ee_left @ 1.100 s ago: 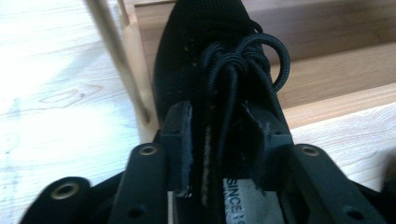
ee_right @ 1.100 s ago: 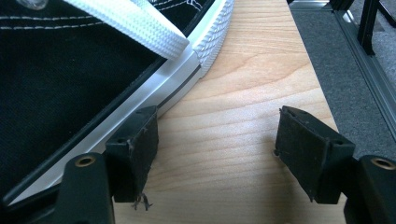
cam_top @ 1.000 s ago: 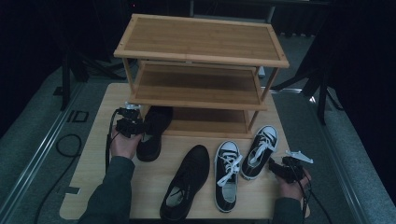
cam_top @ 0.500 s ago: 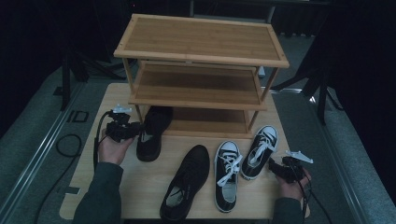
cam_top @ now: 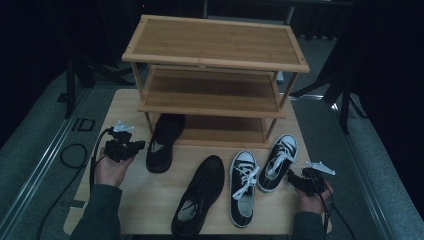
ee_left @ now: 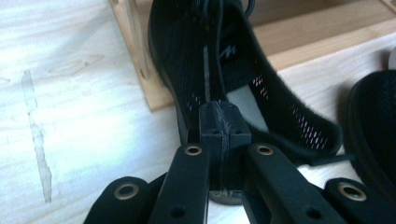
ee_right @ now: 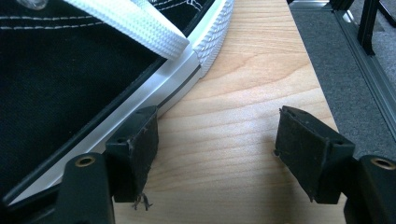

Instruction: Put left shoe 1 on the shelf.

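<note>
A black mesh shoe (cam_top: 164,142) lies with its toe under the bottom shelf of the bamboo shoe rack (cam_top: 215,57). My left gripper (cam_top: 139,145) is at that shoe's left side, shut, pads pressed flat together with nothing seen between them; in the left gripper view it (ee_left: 219,116) overlaps the shoe's (ee_left: 187,60) opening. A second black shoe (cam_top: 200,197) lies mid-table. Two black-and-white sneakers (cam_top: 243,187) (cam_top: 278,162) lie to the right. My right gripper (cam_top: 295,179) is open beside the right sneaker's heel; in the right gripper view (ee_right: 215,135) its left pad touches the white sole (ee_right: 154,93).
The wooden table (cam_top: 135,200) ends just right of my right gripper, with grey carpet (ee_right: 355,70) and a metal rail below. The rack's front left post (ee_left: 133,51) stands close beside the mesh shoe. Cables trail off the table's left side (cam_top: 75,160).
My left hand and gripper have drawn back to the left, away from the black mesh shoe, which stayed put. The right gripper has not moved.
</note>
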### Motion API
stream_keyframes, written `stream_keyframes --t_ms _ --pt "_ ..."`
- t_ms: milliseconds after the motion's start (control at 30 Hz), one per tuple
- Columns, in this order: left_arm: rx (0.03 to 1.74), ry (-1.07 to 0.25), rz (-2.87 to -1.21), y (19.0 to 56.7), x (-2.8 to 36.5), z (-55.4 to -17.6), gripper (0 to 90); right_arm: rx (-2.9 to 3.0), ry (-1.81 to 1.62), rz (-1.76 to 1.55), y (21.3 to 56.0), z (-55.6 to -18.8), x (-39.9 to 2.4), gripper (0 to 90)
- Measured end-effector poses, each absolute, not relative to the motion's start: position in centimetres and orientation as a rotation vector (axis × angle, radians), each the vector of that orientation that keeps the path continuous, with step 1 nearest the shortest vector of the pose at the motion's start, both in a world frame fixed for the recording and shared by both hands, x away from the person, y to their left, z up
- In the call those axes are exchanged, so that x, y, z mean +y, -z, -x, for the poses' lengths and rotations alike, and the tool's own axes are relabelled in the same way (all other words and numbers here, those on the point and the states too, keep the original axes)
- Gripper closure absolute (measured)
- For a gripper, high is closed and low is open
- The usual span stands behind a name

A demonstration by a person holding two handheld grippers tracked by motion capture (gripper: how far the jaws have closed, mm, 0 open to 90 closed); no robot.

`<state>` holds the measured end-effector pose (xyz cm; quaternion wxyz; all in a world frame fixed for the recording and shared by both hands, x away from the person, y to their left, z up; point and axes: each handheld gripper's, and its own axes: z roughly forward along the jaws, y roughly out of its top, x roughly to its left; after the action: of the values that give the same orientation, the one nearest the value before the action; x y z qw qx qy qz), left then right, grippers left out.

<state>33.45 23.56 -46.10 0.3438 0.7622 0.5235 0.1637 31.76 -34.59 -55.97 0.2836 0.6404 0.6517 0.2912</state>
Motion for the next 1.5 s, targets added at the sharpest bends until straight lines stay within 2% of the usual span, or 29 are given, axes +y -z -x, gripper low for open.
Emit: stream_keyframes --t_ms 933,1500 --pt "1.328 -0.344 -2.121 50.6 21.2 -29.5 89.4 1.743 -0.778 -1.714 56.0 -31.7 -34.6 29.6" --pt "1.302 -0.362 -2.138 50.4 19.5 -30.8 89.2 1.744 -0.778 -1.713 56.0 -31.7 -34.6 29.6"
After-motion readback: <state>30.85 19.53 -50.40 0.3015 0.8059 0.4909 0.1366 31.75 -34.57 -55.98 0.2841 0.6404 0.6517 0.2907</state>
